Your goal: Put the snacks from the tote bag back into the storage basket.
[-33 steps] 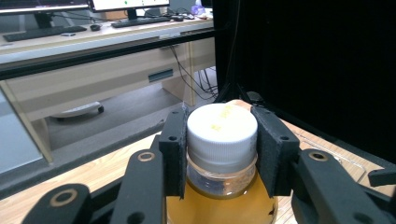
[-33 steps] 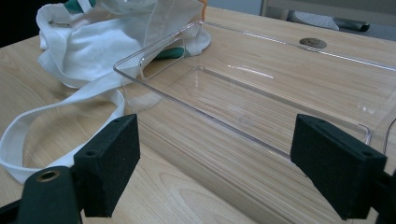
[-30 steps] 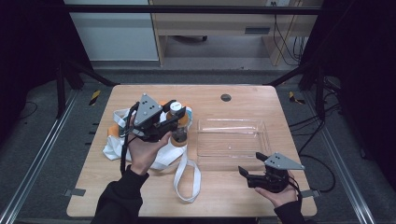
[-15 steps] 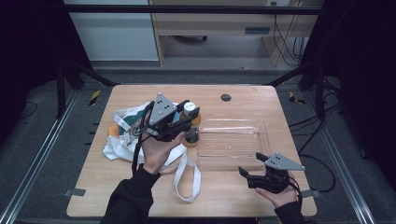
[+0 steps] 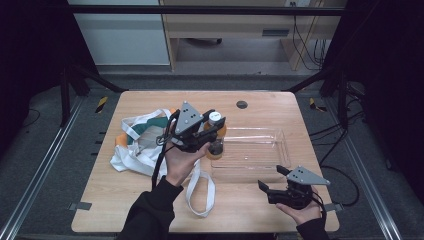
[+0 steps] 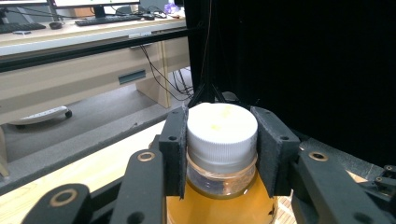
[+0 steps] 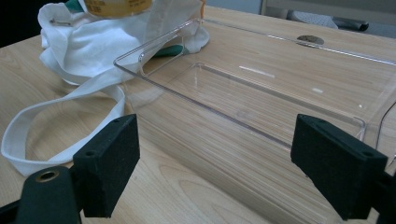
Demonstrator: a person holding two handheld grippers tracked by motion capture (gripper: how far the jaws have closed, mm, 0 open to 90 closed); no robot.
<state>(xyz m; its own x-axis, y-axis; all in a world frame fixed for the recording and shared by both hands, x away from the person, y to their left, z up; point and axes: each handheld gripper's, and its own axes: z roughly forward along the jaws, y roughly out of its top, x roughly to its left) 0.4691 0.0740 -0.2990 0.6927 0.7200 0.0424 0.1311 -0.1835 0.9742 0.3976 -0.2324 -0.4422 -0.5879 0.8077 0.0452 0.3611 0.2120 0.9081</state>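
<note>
My left gripper is shut on the neck of a bottle of amber liquid with a white screw cap. Its pads press just under the cap on both sides. It holds the bottle upright above the left end of a clear plastic tray. My right gripper rests low at the table's front right, open, with nothing between its jaws. Its own view looks across the tray toward the bottle's base.
A white cloth tote bag with green and orange contents lies left of the tray; its long strap loops toward the front edge. A round cable hole sits at the table's back. Desks and cables stand beyond.
My left gripper has carried the bottle to the right, from over the tote bag to over the tray's left end. The right gripper has stayed where it was.
</note>
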